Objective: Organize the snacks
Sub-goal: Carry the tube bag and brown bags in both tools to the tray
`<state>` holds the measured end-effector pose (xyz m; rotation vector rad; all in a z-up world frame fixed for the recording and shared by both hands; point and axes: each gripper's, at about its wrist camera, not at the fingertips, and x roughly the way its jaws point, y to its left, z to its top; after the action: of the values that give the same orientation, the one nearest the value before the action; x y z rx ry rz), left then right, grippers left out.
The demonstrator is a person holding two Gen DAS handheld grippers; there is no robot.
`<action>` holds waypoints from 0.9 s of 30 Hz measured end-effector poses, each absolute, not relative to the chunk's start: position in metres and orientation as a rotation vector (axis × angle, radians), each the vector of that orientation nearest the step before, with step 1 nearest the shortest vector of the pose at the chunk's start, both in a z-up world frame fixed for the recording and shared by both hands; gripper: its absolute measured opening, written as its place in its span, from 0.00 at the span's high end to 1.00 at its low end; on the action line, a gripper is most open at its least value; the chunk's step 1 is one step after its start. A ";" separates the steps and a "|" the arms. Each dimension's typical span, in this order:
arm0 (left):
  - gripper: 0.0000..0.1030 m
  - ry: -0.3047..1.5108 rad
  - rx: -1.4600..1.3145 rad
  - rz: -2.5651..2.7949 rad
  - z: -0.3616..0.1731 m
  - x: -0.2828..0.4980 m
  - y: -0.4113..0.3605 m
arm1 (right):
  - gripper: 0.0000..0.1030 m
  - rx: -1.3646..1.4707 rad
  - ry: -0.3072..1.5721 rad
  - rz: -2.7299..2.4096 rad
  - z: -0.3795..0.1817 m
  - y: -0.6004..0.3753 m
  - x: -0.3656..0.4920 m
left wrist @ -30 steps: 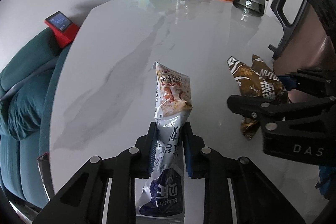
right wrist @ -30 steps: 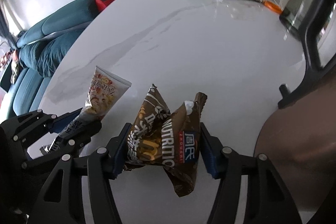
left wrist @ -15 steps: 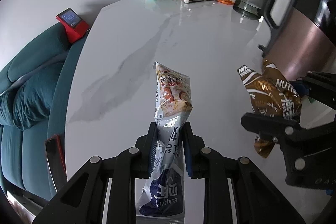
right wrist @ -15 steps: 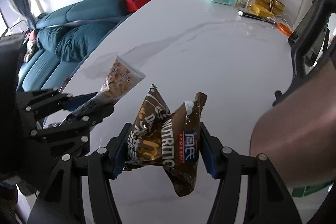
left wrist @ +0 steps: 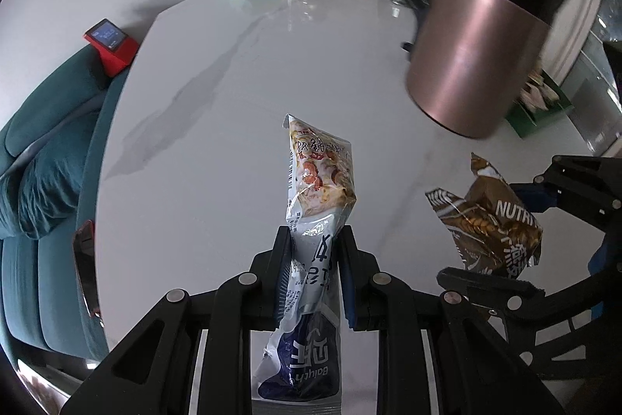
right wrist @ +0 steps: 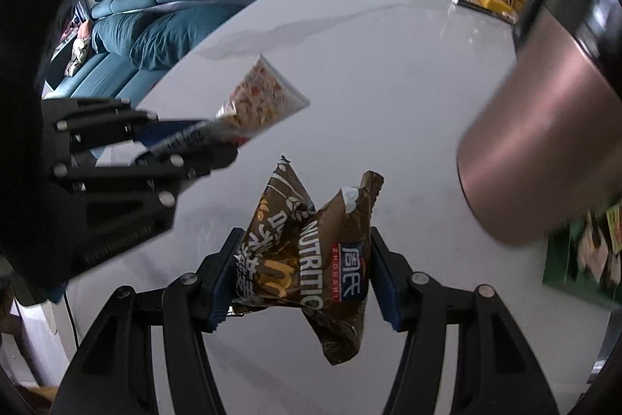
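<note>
You have a packet in each hand and both are off the white table [left wrist: 217, 142]. Your left gripper [left wrist: 314, 275] is clamped on the waist of the tall silver-and-blue snack bag [left wrist: 317, 189], whose printed top stands up and leans a little right above the fingers while the blue base hangs below them. Your right gripper [right wrist: 301, 273] is squeezed on the crumpled brown snack packet [right wrist: 311, 259], bunched between the blue pads with a loose tail drooping beneath.

To the far right sits a green box [right wrist: 583, 255] that already seems to hold packets, which I take to be where these go; between it and you stands the copper-coloured kettle [left wrist: 478, 45], close by your right-hand load.

The risks from here:
- the kettle sits near the way to the box, so a wide swing could knock it
- the brown packet is held by a scrunched fold, and could slip out if you jolt
- the tall bag is top-heavy and may flop over as you tilt
- the two grippers are near each other and could clash if they both head right together
</note>
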<state>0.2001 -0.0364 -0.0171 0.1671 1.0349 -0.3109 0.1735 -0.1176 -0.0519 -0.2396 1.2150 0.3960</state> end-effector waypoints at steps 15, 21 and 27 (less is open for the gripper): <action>0.81 1.074 0.257 -0.487 -0.021 0.135 -0.168 | 0.40 -0.158 1.256 0.206 -0.040 -0.275 0.090; 0.81 1.071 0.273 -0.555 -0.019 0.116 -0.240 | 0.40 -0.134 1.216 0.128 -0.019 -0.352 0.071; 0.81 1.017 0.295 -0.603 0.001 0.113 -0.317 | 0.40 -0.135 1.153 0.088 0.003 -0.409 0.076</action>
<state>0.1134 -0.3174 0.0006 0.2948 1.0167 -0.6026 0.0764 -0.4093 0.0027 -0.1347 1.1533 0.0880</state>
